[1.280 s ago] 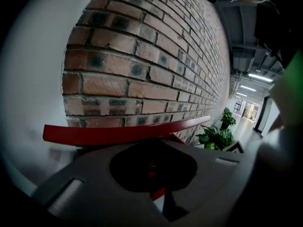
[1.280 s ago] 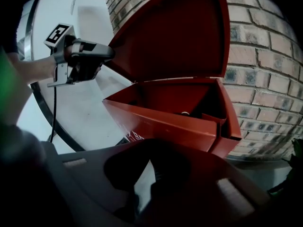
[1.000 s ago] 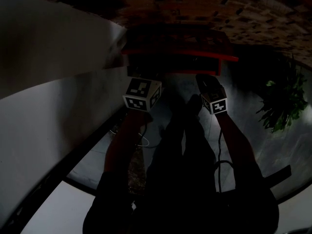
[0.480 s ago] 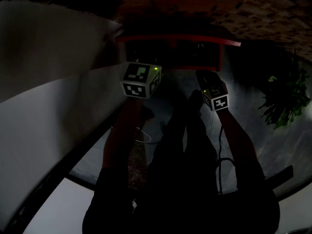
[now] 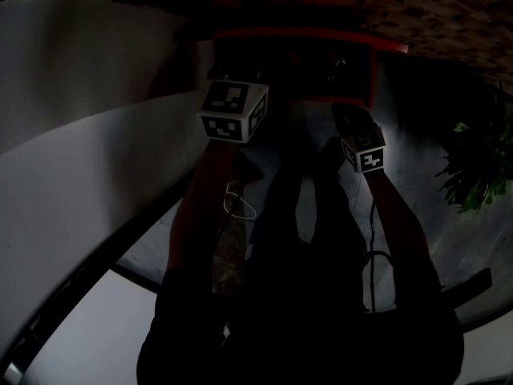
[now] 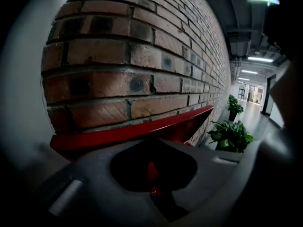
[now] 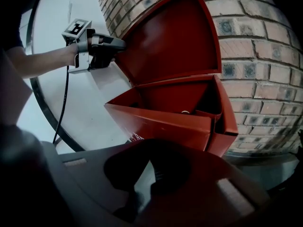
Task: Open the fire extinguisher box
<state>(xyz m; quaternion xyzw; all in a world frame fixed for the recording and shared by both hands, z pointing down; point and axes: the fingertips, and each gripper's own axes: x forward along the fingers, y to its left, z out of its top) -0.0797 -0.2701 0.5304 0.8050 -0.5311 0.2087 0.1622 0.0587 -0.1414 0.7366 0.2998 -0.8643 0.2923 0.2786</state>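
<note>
— How many boxes are you seeing?
— I'm seeing one red metal fire extinguisher box (image 7: 180, 112).
— And grippers?
— Two are showing, the left gripper (image 7: 121, 43) and the right gripper (image 5: 346, 119), each carrying one black-and-white marker cube.
— Any plants?
— I'm counting two green leafy plants (image 6: 232, 135) (image 6: 234, 106).

1. Red sheet-metal fire extinguisher box (image 7: 175, 122): smooth painted finish with a soft sheen.
2. Red-brown brick wall (image 6: 132, 56): rough, matt faces, dark-speckled, with gritty grey mortar joints.
3. Plain white wall (image 7: 57, 13): smooth and matt.
4. Grey floor (image 5: 401, 159): smooth, faintly glossy.
</note>
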